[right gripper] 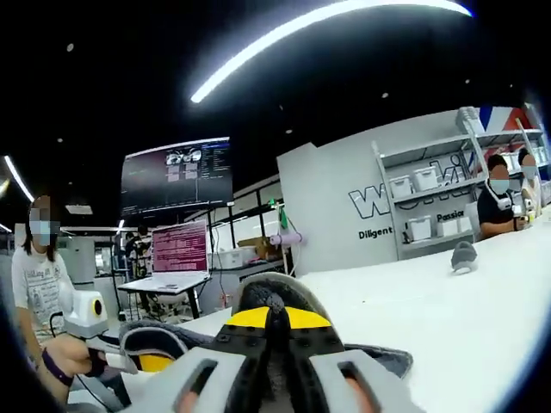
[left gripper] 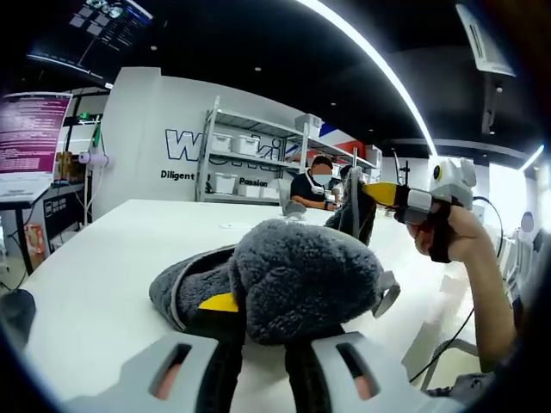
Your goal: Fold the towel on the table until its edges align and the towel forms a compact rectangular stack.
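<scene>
Reading "Diligent" behind pinched towel (left gripper: 301,280)

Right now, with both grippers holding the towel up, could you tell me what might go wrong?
1. The left gripper pinches a thick bunch of the grey towel, so layers may slip out or fold unevenly.
2. The right gripper grips only a thin edge; a pull could free it.
3. The towel hangs bunched above the white table, so its edges may land misaligned.
</scene>
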Tool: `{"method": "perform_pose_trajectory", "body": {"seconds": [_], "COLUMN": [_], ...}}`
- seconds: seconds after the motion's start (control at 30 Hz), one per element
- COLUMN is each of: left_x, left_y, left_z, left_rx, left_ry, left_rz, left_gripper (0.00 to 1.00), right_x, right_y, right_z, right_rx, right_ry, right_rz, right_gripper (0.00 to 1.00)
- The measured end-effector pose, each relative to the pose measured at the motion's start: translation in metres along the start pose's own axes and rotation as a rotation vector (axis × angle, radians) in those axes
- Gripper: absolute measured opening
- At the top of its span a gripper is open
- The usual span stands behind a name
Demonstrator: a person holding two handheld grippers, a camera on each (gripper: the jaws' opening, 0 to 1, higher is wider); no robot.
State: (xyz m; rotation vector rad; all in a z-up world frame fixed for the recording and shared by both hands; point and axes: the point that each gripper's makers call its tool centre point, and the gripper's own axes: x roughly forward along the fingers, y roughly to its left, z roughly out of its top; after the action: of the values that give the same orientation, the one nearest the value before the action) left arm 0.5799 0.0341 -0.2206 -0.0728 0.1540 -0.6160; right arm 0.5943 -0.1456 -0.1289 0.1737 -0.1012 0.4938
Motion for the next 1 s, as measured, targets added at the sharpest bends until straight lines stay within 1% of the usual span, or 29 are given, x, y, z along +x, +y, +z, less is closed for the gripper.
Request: {"method": "perform_pose_trajectory", "body": {"seconds": [0.27, 0.5, 0.63, 0.8, 0.9, 0.93, 1.0], "left_x": [0.000, 0.002, 0.003, 0.002, 0.003, 0.003, 0.003], "left_y": [-0.002, -0.004, -0.006, -0.004, -0.004, -0.004, -0.005], "left_z": [0.000, 0.002, 0.002, 0.002, 0.002, 0.002, 0.002], "left_rx": [0.003, 0.009, 0.013, 0.015, 0.016, 0.016, 0.017], "left_ry": [0.002, 0.003, 0.004, 0.007, 0.008, 0.009, 0.009], "left_rz": [0.000, -0.006, -0.011, -0.007, -0.007, -0.007, -0.007], "left_gripper": [0.18, 0.18, 0.18, 0.18, 0.18, 0.18, 0.18], "right_x": [-0.014, -0.022, -0.028, -0.035, -0.041, -0.045, -0.049], "right_y": [-0.020, -0.033, -0.044, -0.060, -0.073, -0.080, -0.090], "right_z": [0.007, 0.007, 0.006, 0.000, -0.004, -0.007, -0.013], "right_rx": [0.002, 0.018, 0.029, 0.046, 0.045, 0.052, 0.060], "right_ry": [-0.051, -0.078, -0.090, -0.095, -0.097, -0.099, -0.092], "right_rz": [-0.096, -0.151, -0.199, -0.264, -0.320, -0.358, -0.382], "right_gripper": [0.05, 0.05, 0.05, 0.05, 0.05, 0.05, 0.05]}}
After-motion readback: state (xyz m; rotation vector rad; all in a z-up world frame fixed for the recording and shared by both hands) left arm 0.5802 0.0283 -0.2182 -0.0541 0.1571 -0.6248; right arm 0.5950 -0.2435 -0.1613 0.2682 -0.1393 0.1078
